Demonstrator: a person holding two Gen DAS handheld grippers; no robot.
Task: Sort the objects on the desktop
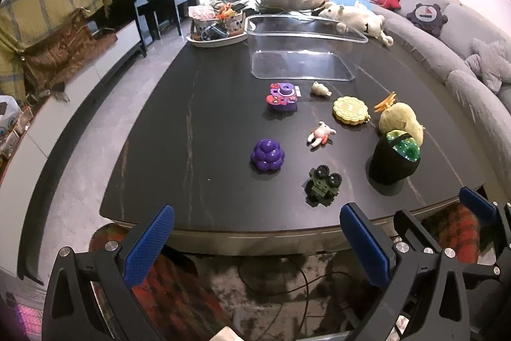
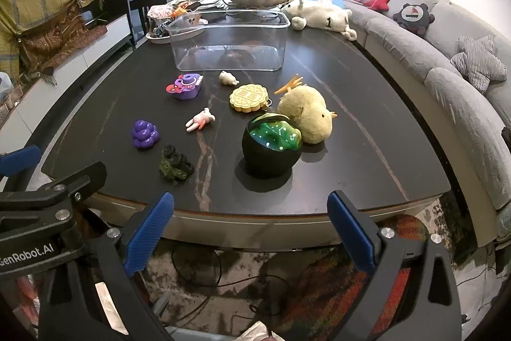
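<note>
Hovering off the table (image 2: 367,181) edge, both grippers' fingers (image 1: 150,245) (image 2: 349,232) spread, seemingly empty; bare tabletop left of toys.

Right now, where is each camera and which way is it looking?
Left wrist: on the left gripper, off the table's near edge, facing the purple grape toy; its blue fingers show.
Right wrist: on the right gripper, beside it, facing the black pot; its fingers show.
Both see the clear bin, toys and each other's gripper.
</note>
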